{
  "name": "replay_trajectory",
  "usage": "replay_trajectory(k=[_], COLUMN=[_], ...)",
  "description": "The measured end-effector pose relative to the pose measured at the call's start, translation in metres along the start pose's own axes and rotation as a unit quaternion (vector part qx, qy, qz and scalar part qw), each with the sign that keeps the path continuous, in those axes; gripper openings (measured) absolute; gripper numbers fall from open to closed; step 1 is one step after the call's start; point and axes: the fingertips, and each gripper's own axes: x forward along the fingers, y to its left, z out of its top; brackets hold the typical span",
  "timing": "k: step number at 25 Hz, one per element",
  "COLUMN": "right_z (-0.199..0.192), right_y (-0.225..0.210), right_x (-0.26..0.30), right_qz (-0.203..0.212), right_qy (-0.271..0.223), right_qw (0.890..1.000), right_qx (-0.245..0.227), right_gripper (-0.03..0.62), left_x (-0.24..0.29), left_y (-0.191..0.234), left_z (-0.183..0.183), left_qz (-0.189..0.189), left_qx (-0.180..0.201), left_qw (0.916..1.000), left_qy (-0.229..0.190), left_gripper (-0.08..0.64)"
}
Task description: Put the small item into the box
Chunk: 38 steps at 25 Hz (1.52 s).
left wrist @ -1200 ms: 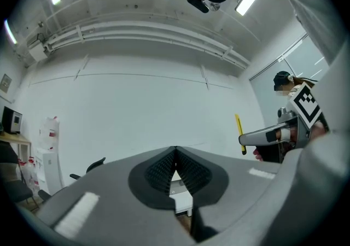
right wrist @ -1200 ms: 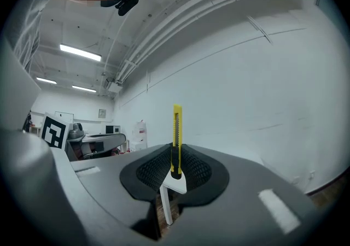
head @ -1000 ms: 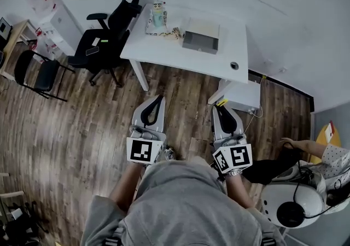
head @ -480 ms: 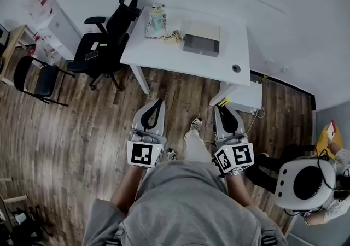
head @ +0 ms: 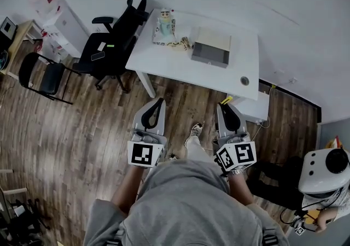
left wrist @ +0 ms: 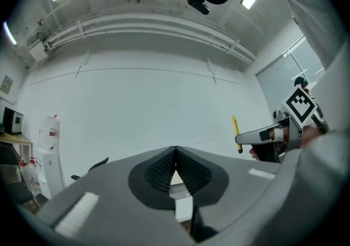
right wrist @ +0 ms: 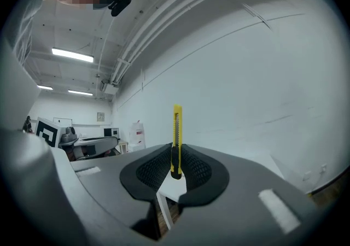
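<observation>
Knife (right wrist: 176, 124), likely light, stiff, slick, stands pinched near its base in the right gripper (right wrist: 175, 152) jaws; left gripper (left wrist: 175, 151) jaws meet, empty.

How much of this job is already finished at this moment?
Done: the yellow knife is picked up, clamped upright in the right hand-held gripper. In hand: it is held over the floor, short of the white table. Left: reach the table and put the knife into the box on it. The left hand-held gripper is shut and empty.

The box (head: 210, 48) on the table (head: 183, 71); chair (head: 108, 48) to its left
</observation>
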Motion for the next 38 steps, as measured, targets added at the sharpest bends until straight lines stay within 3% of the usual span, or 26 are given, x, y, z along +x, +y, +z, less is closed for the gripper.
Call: replay_trajectory(k=[20, 31, 34, 38], right_z=[0.007, 0.006, -0.001, -0.007], right_y=[-0.134, -0.207, -0.218, -0.224], right_x=[0.127, 0.171, 0.176, 0.182], right_qz=[0.016, 0.029, 0.026, 0.028], right_qy=[0.031, 0.049, 0.066, 0.078], right_qw=[0.999, 0.998, 0.997, 0.996], right_qx=[0.028, 0.034, 0.038, 0.04], right_gripper=[0.072, 0.072, 0.072, 0.072], left_x=[0.173, 0.26, 0.27, 0.283], left_y=[-0.003, -0.02, -0.029, -0.025], left_z=[-0.018, -0.02, -0.026, -0.032], left_qz=[0.005, 0.009, 0.0, 0.003], left_qx=[0.0, 0.002, -0.001, -0.006], left_qw=[0.9993, 0.9999, 0.9994, 0.9999], left_qy=[0.036, 0.011, 0.035, 0.015], left_gripper=[0.003, 0.003, 0.003, 0.003])
